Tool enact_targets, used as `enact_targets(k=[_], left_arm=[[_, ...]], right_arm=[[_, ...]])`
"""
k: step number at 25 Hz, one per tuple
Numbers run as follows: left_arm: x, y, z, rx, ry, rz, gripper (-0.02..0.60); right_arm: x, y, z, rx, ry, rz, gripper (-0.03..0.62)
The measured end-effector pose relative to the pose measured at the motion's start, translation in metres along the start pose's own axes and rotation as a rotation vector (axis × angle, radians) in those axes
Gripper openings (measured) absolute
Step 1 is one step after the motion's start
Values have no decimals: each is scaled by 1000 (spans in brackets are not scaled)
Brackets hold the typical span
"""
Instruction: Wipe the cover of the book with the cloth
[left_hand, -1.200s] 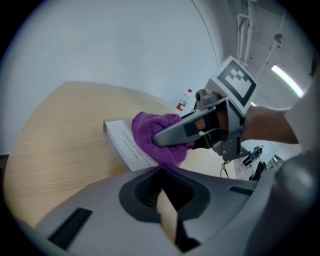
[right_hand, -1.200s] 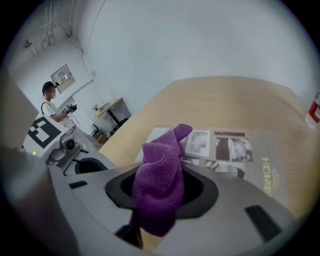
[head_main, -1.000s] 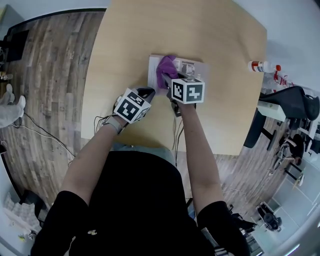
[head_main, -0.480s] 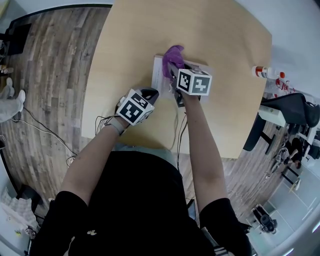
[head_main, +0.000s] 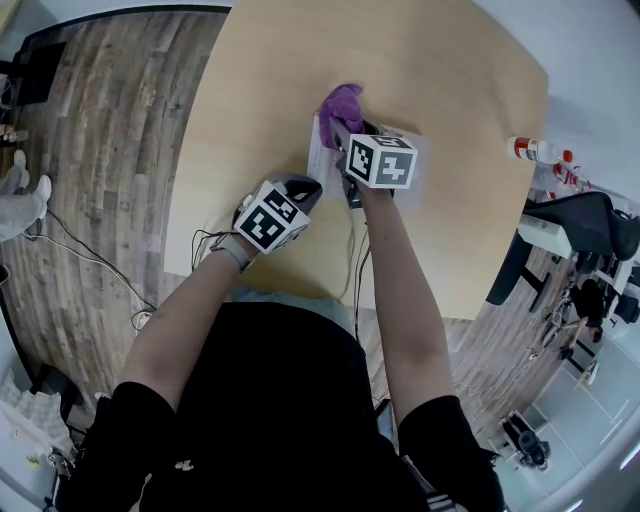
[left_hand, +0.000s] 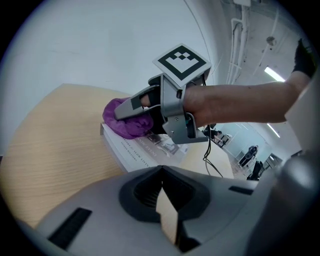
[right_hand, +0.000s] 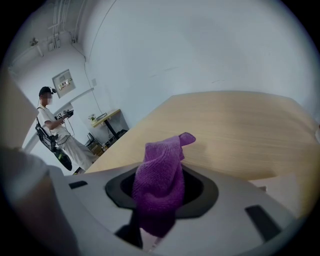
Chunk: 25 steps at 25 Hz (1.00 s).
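A white book (head_main: 318, 157) lies on the wooden table (head_main: 450, 70), mostly hidden under my right gripper (head_main: 345, 125). That gripper is shut on a purple cloth (head_main: 341, 102), which bunches at the book's far edge. In the right gripper view the cloth (right_hand: 160, 180) hangs out of the jaws over bare wood. The left gripper view shows the cloth (left_hand: 125, 125) resting on the book (left_hand: 137, 150) under the right gripper (left_hand: 125, 112). My left gripper (head_main: 305, 183) is shut with nothing seen in it, just short of the book's near left corner.
A white spray bottle with a red cap (head_main: 535, 150) lies at the table's right edge, beside a black chair (head_main: 575, 215). A cable (head_main: 355, 260) runs off the near edge. A person (right_hand: 52, 130) stands far off in the right gripper view.
My right gripper has carried the purple cloth away from me across the cover to the book's far edge. The left gripper has stayed where it was.
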<state>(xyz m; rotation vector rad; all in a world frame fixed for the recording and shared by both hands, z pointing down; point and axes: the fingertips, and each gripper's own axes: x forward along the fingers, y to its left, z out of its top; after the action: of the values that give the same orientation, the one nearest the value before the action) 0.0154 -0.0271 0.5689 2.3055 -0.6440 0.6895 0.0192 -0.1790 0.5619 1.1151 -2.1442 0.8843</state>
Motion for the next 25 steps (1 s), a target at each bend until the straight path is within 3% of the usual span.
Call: enact_targets(k=[4,6,8,13,19,25], left_arm=[[-5,-7,0,-46,-54,-19,40],[-10,-6,2,-38,-91,12,119],[-13,-7,4,9,-111,49,150],[-12,-9,-2,148,-63,140,172],[-16,5,-14,124,-45,220,201],[-4,15,-33,99,17,206,204]], right_arm=[[0,0,1,-11,-19,-17,160],[-1,0,2,-16,-25,-23,161],[-1,1,2,-17,-26,-26,161],[0,1,1,-12,-24,-23,161],[0,3,1,-13,-27,-29,161],[0,3,0,-11,-27,-29,161]])
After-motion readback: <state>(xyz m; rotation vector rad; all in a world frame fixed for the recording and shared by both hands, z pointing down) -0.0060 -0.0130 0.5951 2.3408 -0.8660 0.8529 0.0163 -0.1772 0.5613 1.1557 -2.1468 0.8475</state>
